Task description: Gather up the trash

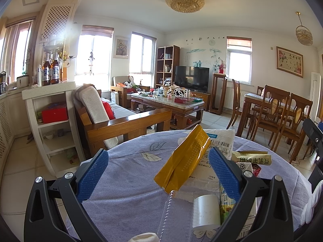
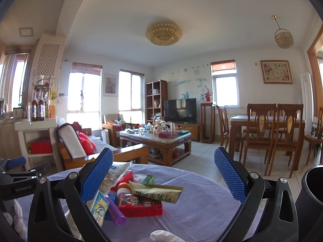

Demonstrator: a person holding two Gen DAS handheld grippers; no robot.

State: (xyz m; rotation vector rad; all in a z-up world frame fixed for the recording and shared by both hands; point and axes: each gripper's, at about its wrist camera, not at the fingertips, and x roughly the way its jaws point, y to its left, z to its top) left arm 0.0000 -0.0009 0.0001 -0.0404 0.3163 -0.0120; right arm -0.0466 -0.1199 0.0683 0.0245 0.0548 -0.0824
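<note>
Trash lies on a round table with a lilac cloth (image 1: 129, 173). In the left wrist view a yellow foil pouch (image 1: 183, 159) stands between my open left gripper's (image 1: 159, 173) fingers, on a white mailer bag (image 1: 220, 141). A white cup (image 1: 206, 211), a clear plastic tray (image 1: 171, 211) and a drink carton (image 1: 228, 203) lie close below. In the right wrist view my right gripper (image 2: 163, 179) is open and empty above a red box (image 2: 141, 205), a cream wrapper (image 2: 155, 193), a purple tube (image 2: 115, 209), a green pack (image 2: 147, 179) and a blue carton (image 2: 100, 205).
A black bin (image 2: 310, 199) stands at the right edge of the right wrist view. A wooden sofa (image 1: 125, 125), a coffee table (image 1: 167, 104) and a dining set (image 1: 278, 113) stand beyond the table. A white shelf (image 1: 50, 121) is on the left.
</note>
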